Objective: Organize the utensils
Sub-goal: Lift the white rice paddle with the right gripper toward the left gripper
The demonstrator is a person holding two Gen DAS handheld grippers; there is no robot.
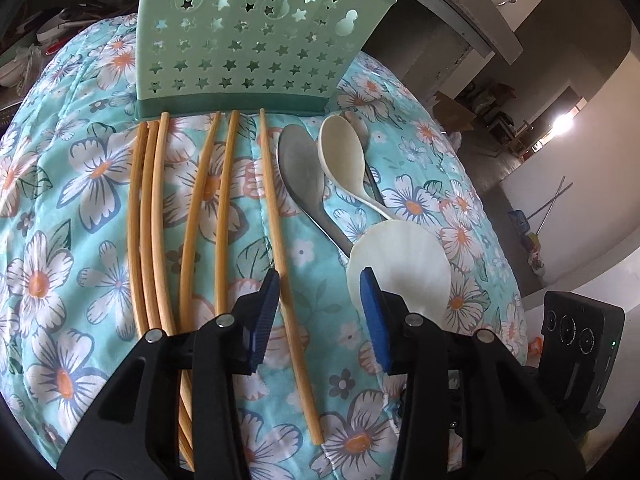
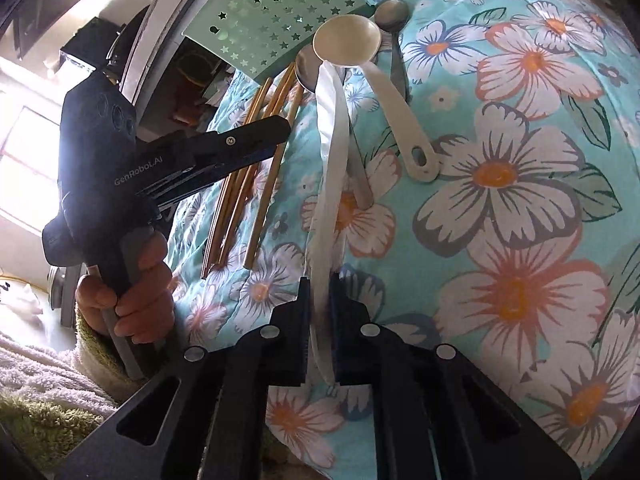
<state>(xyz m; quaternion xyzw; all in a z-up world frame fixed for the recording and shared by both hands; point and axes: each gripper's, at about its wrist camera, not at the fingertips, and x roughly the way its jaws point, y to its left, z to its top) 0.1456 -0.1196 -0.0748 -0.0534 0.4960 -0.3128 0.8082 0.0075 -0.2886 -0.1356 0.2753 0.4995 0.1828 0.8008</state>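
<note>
Flowery blue cloth (image 1: 60, 184) covers the worktop. On it, the right gripper (image 2: 320, 300) fingers squeeze the white paddle (image 2: 330, 120), which points away toward the green holder (image 2: 276, 12). The left gripper (image 1: 318, 280) fingers are apart, with one chopstick (image 1: 276, 200) lying lengthwise between them.

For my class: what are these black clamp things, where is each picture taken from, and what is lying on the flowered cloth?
Each clamp is a hand-held two-finger gripper with a camera looking along its fingers. One picture comes from the left gripper, open above a chopstick. The other comes from the right gripper, shut on a white rice paddle; a hand holds the left one there. On the flowered cloth lie six chopsticks, a white spoon, metal spoons and a green star-punched holder.
</note>
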